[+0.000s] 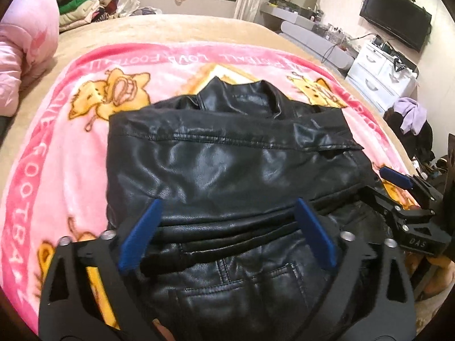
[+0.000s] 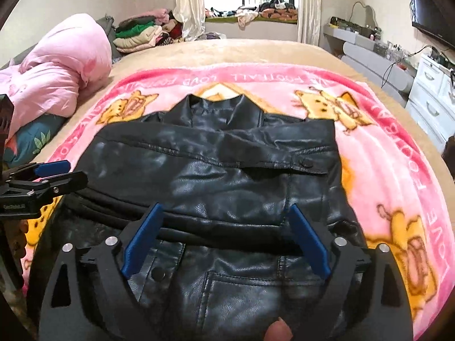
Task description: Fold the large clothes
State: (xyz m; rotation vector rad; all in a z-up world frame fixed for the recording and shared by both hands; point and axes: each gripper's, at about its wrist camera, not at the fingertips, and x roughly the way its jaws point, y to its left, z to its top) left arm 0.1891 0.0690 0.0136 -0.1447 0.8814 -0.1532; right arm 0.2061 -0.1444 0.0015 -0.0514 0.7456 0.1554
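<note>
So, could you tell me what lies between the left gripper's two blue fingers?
Only the black leather jacket, lying beneath the open left gripper, ungripped; the left wrist view shows it.

Bed (image 2: 256, 51) with tan cover, pink cartoon-print blanket (image 2: 369, 147) spread flat across it, black leather jacket (image 2: 227, 176) folded on the blanket, bunched pink duvet (image 2: 62, 68) at the bed's left edge

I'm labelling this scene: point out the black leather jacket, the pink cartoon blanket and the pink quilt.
Black leather jacket (image 1: 227, 164): left wrist view, folded back panel.
Pink cartoon blanket (image 2: 378, 153): right wrist view, right side.
Pink quilt (image 2: 57, 65): right wrist view, bundled middle.
</note>
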